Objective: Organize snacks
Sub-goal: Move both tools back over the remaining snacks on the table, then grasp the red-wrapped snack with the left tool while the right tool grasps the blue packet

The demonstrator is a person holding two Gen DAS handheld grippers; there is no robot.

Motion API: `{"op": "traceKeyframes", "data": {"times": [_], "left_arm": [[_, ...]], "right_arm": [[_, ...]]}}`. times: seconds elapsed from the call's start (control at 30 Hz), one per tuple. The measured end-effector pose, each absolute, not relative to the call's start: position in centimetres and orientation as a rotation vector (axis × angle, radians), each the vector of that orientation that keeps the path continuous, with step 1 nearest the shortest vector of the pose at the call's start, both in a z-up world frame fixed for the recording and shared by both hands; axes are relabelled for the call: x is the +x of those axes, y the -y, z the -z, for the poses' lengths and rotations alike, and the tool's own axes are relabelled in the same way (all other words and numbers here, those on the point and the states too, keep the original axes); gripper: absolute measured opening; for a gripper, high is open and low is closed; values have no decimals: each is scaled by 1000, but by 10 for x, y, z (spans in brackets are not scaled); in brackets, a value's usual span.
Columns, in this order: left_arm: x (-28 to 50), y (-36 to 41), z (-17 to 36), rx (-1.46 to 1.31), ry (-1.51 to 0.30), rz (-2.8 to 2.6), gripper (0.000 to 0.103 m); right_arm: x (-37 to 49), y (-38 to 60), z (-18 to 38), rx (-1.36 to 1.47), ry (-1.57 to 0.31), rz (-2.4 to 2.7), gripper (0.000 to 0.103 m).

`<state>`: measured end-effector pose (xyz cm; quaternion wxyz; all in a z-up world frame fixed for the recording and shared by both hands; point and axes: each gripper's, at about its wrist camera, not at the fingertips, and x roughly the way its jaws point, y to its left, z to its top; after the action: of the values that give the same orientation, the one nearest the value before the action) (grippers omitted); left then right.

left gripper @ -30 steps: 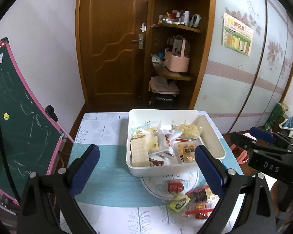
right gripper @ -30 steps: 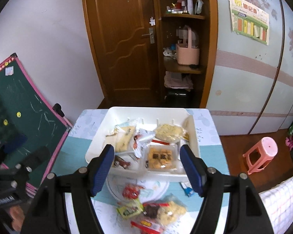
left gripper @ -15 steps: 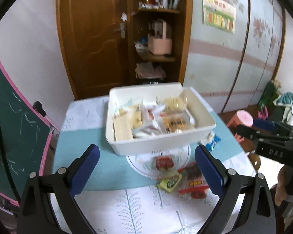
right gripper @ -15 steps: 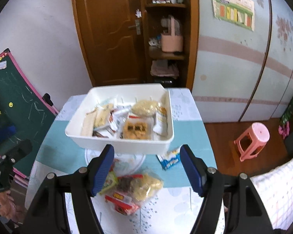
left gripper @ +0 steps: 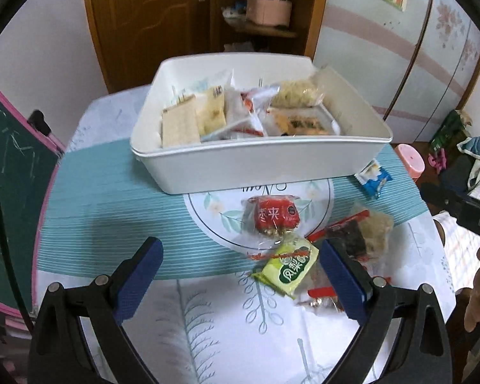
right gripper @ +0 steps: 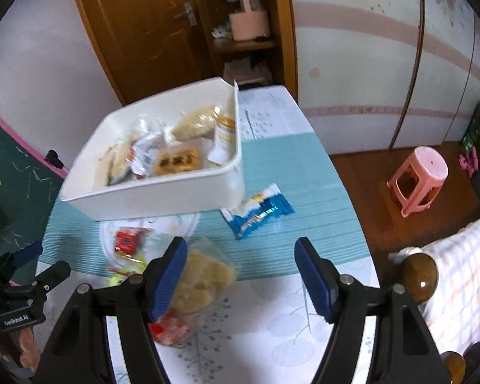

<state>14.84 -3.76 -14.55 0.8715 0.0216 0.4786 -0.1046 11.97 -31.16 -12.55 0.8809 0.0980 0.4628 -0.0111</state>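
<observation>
Before both wide-open, empty tongs, white bin, loose snack packets, blue packet beside bin

- White bin: smooth, matt plastic.
- Red snack pack and green one: glossy, crinkled film.
- Tablecloth: ribbed teal weave.
- Door: varnished wood.
- Gripper pads: textured blue rubber.

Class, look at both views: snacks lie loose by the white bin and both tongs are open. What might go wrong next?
1. The loose packets overlap: closing the left tongs on the green packet may drag neighbours.
2. The blue packet lies against the white bin, so the right tongs might nudge the bin.
</observation>
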Motion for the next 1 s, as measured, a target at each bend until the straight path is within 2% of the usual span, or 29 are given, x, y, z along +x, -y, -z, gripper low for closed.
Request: {"op": "traceKeyframes", "data": {"times": [0.47,0.77,0.87,0.93,1.0], "left_arm": [[205,70,202,-19,-1125,207,97],[217,77,218,-43,-1164,218,68],[215,79,218,-29,-1147,227,54],[213,77,217,-35,-1144,230,53],[210,74,216,-40,-1138,230,50]], "right_arm": [[181,332,188,345,-1078,11,70],[207,315,200,315,-1077,48,71],[207,306,200,229,-1066,69,66],[205,300,200,172,-1062,78,63],[202,299,199,159,-1056,75,57]]}}
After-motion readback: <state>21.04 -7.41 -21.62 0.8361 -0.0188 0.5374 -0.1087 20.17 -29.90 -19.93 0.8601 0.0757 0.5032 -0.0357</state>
